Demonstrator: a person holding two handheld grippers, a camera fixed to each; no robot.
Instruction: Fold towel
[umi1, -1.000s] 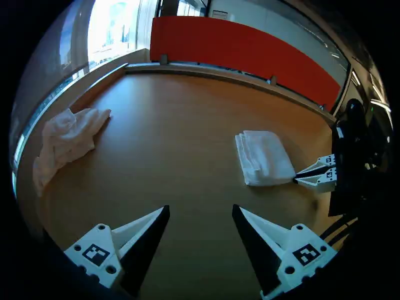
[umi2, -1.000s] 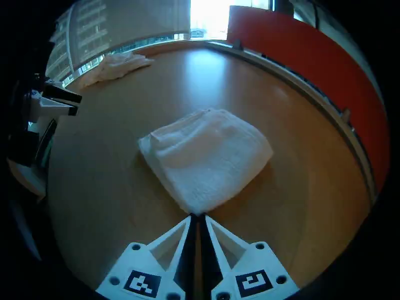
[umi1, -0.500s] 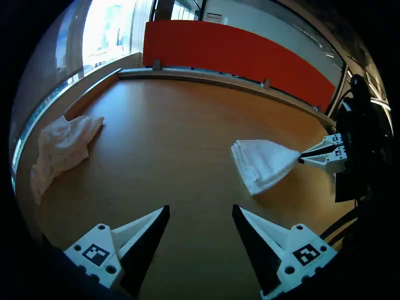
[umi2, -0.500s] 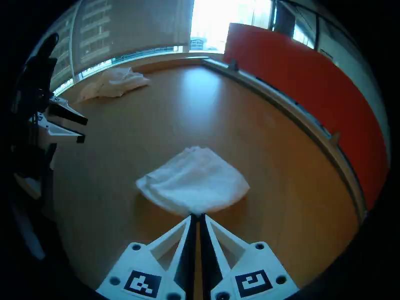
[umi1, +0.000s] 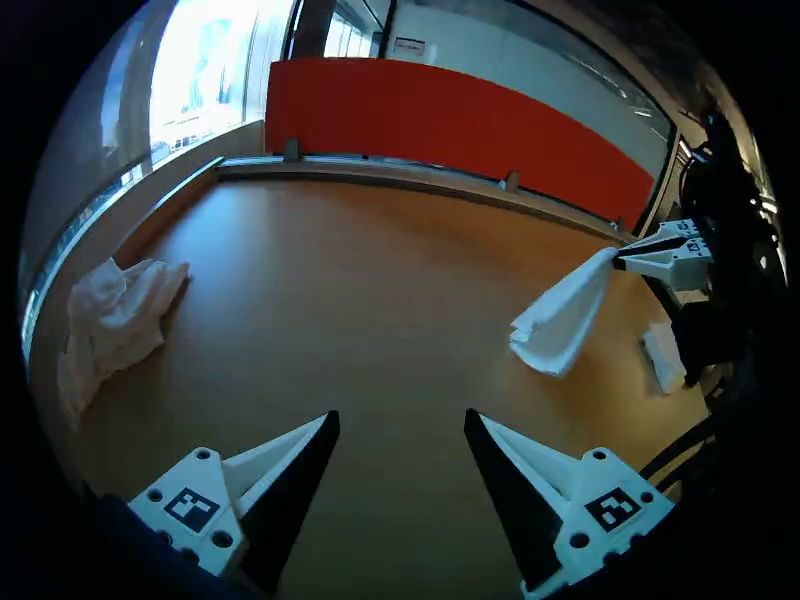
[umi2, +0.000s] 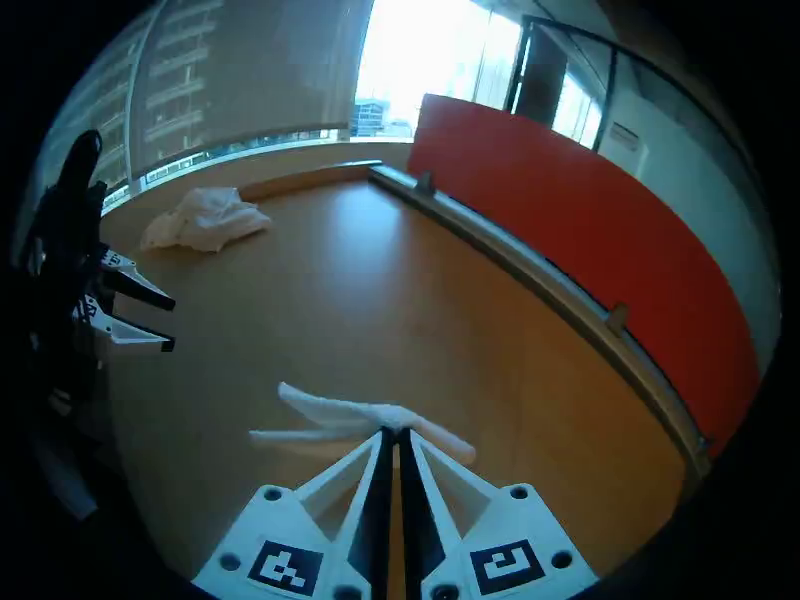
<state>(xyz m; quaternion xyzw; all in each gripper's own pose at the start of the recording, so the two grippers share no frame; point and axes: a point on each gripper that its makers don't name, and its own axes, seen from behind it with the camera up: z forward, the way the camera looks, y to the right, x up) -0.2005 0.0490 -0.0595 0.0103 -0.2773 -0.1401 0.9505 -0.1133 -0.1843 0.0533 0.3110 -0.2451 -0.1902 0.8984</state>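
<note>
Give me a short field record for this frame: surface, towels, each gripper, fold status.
surface: wooden table, red partition along its far edge
held towel: white, hangs draped from the right gripper, looks raised off the table
crumpled towel: white heap near the window-side edge, nothing touching it
left gripper: fingers open over bare table, holding nothing
right gripper: fingers shut on an edge of the held towel
fold status: crumpled towel not folded
</note>
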